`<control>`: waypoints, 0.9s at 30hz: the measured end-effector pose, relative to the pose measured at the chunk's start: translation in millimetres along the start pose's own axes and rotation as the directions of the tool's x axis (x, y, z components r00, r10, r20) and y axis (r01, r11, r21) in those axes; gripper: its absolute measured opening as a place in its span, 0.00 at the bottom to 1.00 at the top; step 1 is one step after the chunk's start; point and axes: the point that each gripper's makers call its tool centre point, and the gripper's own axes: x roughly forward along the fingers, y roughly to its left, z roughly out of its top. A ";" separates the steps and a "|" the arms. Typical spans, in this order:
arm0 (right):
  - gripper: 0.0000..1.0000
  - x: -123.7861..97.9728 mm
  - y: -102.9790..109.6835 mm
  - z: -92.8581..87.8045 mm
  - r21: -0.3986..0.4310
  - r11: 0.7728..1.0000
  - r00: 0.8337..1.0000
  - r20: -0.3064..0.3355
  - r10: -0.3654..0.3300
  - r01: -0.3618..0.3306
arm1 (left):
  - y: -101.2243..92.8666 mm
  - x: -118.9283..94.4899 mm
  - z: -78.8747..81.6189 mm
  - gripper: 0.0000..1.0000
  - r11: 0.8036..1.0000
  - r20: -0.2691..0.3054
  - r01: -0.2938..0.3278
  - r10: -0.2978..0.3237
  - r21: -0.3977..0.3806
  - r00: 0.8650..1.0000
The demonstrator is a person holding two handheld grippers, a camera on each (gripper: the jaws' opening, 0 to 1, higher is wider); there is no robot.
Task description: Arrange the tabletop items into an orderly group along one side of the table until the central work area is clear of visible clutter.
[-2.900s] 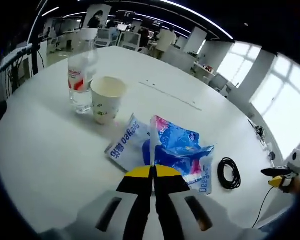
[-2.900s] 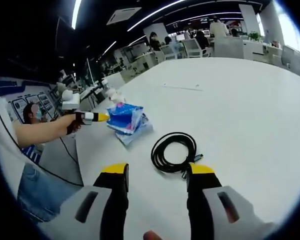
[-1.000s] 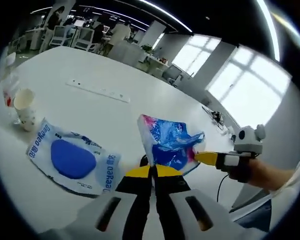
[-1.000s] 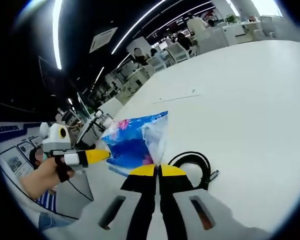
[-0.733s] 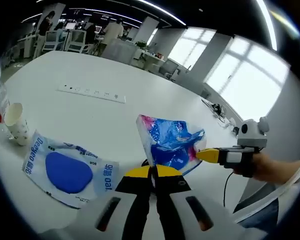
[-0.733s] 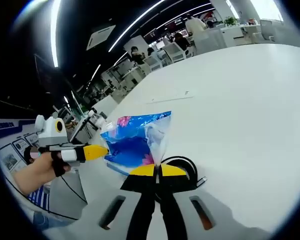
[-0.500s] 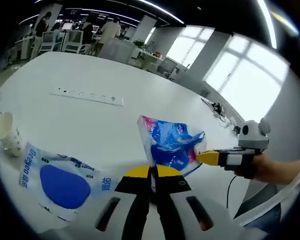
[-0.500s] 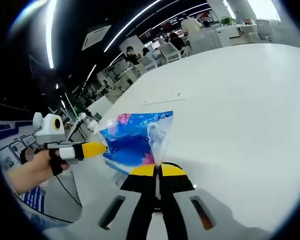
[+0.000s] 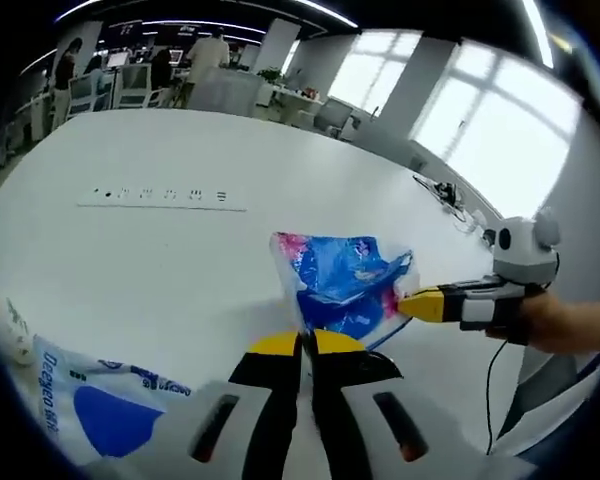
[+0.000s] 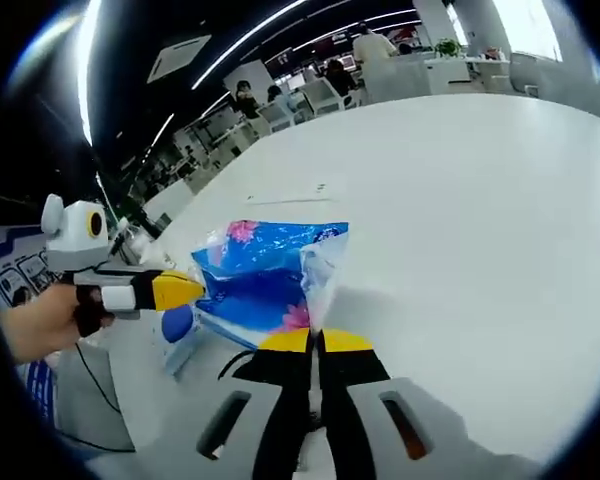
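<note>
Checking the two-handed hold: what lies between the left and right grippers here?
The blue patterned bag spans the gap, pinched by the left gripper and the right gripper in the left gripper view; the right gripper view agrees.

We note bright windows [image 9: 450,110], ceiling strip lights [image 10: 260,35], glare on the white table [image 10: 460,200], slight blur, and strong bending at the edges.
</note>
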 end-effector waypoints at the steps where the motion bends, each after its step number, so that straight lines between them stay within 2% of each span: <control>1: 0.00 3.1 -4.2 -1.8 0.002 1.000 1.000 -0.008 -0.009 0.009 | 2.7 5.4 -1.6 0.00 1.000 -0.011 -0.004 0.004 0.002 1.000; 6: 0.00 11.1 -16.1 -13.6 0.007 0.999 0.999 -0.039 -0.034 0.034 | 5.2 20.4 -8.5 0.00 0.999 -0.048 -0.016 0.017 0.032 0.999; 13: 0.00 18.9 -25.9 -31.1 0.011 0.998 0.995 -0.083 -0.055 0.056 | 12.3 38.3 -28.4 0.01 0.995 -0.108 -0.053 0.061 0.082 0.992; 19: 0.00 23.1 -29.9 -37.2 0.008 0.998 0.994 -0.094 -0.063 0.064 | 16.1 43.6 -29.7 0.01 0.994 -0.103 -0.075 0.083 0.073 0.991; 24: 0.00 25.3 -31.1 -35.0 0.019 0.998 0.995 -0.083 -0.053 0.055 | 20.6 46.8 -33.5 0.01 0.994 -0.112 -0.090 0.097 0.065 0.989; 27: 0.00 25.4 -30.0 -35.7 -0.002 0.999 0.995 -0.086 -0.050 0.050 | 19.6 44.8 -34.4 0.01 0.993 -0.114 -0.095 0.102 0.066 0.988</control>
